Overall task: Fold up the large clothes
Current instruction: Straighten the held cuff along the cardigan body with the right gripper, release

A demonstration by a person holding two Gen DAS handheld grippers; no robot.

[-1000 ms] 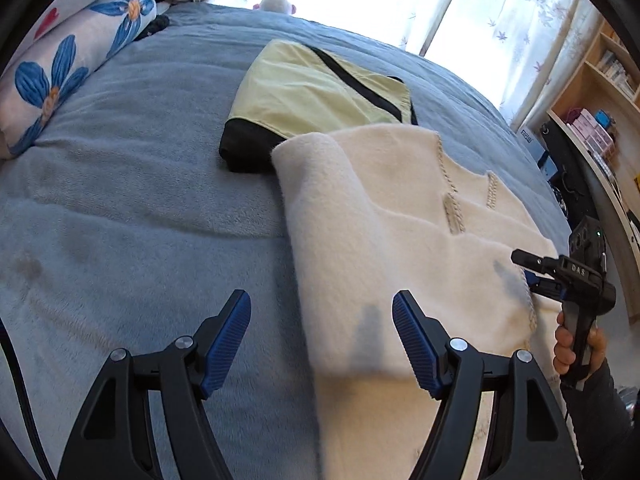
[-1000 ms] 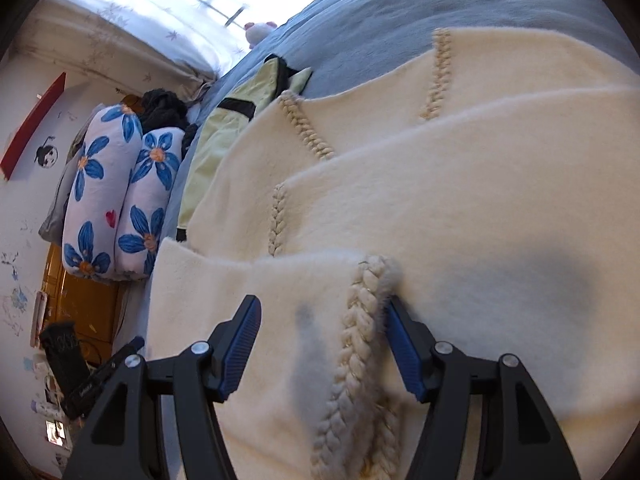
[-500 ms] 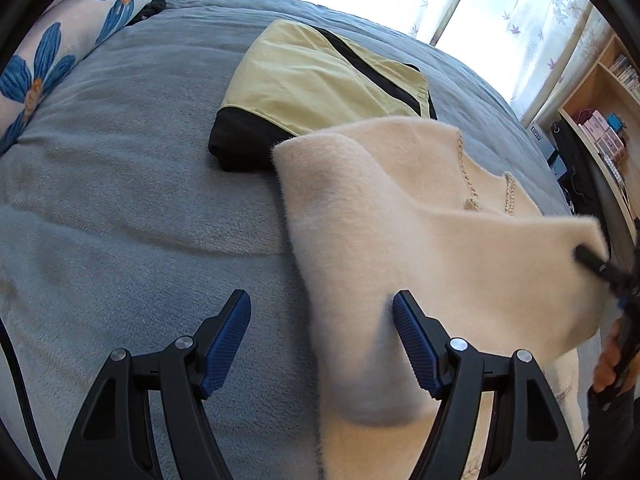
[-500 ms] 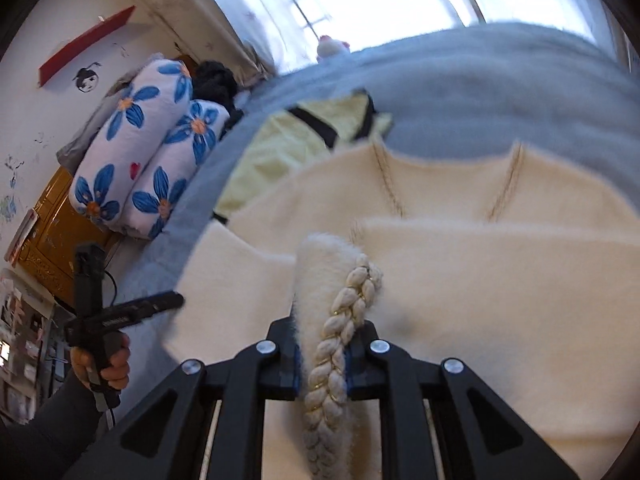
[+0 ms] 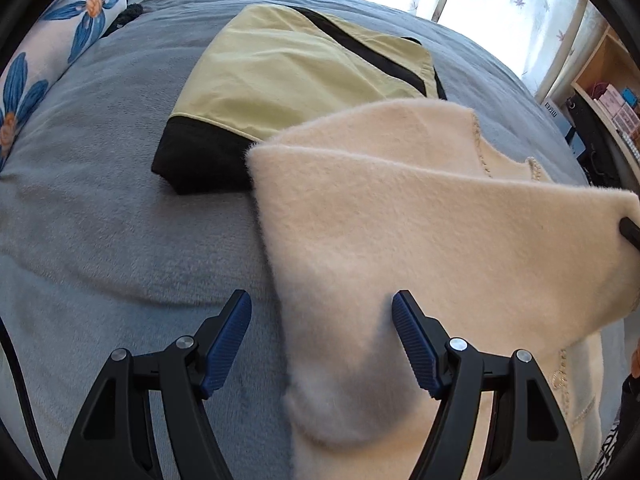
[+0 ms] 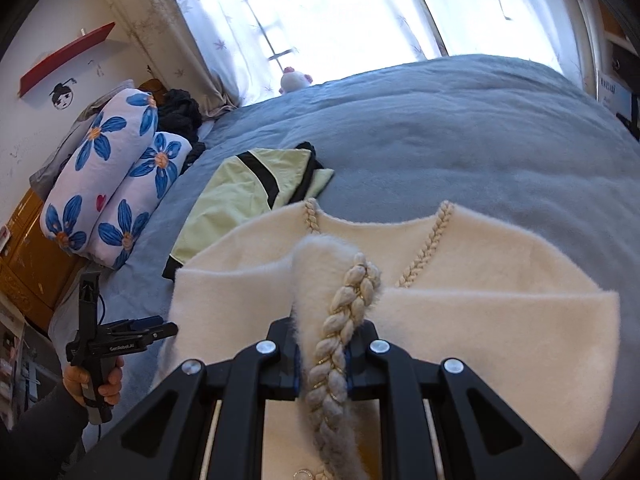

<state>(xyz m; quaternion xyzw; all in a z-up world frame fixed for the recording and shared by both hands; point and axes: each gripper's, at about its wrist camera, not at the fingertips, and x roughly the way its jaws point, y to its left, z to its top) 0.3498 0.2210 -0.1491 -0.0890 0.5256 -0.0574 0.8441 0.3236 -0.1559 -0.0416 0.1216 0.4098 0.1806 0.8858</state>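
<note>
Cream fluffy sweater (image 5: 420, 240) lies on grey bed (image 5: 100, 240), overlapping near corner of yellow-black folded garment (image 5: 296, 72). Right gripper (image 6: 320, 360) clamped on sweater's braided edge (image 6: 344, 320), flap lifted. Left gripper (image 5: 320, 336) spread wide, empty, straddling sweater's left edge; sweater's long axis runs away from it.

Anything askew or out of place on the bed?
Only one thing: the cream sweater laps over a corner of the folded yellow-green garment instead of lying clear. Right claw grips its braided trim.
</note>
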